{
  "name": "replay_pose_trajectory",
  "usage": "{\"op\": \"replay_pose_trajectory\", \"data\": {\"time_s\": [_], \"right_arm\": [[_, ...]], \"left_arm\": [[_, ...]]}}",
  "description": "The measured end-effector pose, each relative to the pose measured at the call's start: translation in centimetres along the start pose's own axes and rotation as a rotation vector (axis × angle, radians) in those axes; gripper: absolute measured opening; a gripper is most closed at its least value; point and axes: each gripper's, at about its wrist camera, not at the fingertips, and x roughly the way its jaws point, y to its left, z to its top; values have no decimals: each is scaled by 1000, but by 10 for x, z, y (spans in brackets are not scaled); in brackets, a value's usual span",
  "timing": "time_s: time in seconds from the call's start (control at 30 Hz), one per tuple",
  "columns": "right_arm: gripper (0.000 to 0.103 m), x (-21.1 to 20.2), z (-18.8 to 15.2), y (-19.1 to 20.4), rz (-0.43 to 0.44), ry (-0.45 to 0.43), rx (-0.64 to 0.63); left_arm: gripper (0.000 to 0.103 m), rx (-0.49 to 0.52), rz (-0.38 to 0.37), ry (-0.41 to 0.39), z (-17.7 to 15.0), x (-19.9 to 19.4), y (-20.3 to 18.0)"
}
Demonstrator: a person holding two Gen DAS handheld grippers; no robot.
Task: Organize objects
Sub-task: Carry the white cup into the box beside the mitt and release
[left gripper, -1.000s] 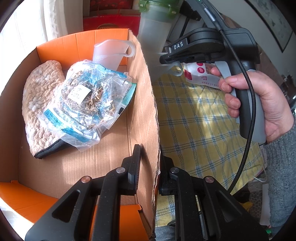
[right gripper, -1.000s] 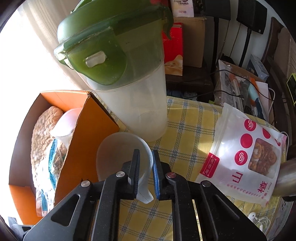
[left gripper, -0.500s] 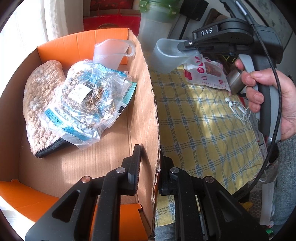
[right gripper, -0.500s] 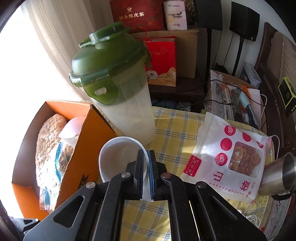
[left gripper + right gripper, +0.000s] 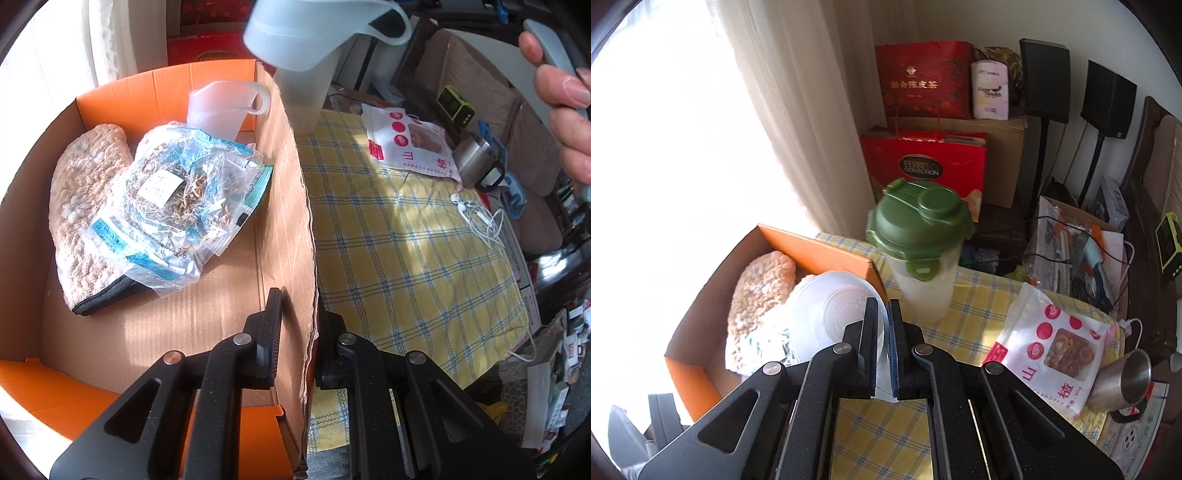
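Note:
My right gripper (image 5: 882,343) is shut on the handle of a translucent plastic cup (image 5: 831,314) and holds it high above the cardboard box (image 5: 713,273). The same cup (image 5: 314,33) hangs at the top of the left wrist view. My left gripper (image 5: 299,332) is shut on the box's right wall (image 5: 291,229). Inside the box lie a beige oven mitt (image 5: 85,210), a clear bag of dried herbs (image 5: 181,206) and a second plastic cup (image 5: 221,107).
On the yellow checked cloth (image 5: 399,258) stand a green-lidded shaker (image 5: 919,251), a hawthorn snack bag (image 5: 1056,343), a steel mug (image 5: 1123,380) and white earphones (image 5: 476,214). Red gift boxes (image 5: 923,166) stack behind the table.
My right gripper has lifted the plastic cup off the cloth and carried it up and left, over the box. My left gripper has kept its hold on the box wall.

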Motion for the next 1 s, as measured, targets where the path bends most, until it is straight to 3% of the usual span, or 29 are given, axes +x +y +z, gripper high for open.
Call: {"op": "replay_pose_trajectory", "data": {"time_s": [0.1, 0.47, 0.77, 1.0], "right_arm": [[4, 8, 5, 24, 84, 23, -55], [4, 59, -20, 92, 237, 183, -244], [4, 90, -37, 96, 381, 320, -225], [8, 105, -50, 89, 407, 389, -188]], "left_arm": [[13, -2, -3, -1, 0, 1, 0], [12, -1, -5, -3, -1, 0, -2], [12, 4, -6, -8, -1, -1, -4], [12, 9, -3, -9, -2, -4, -4]]}}
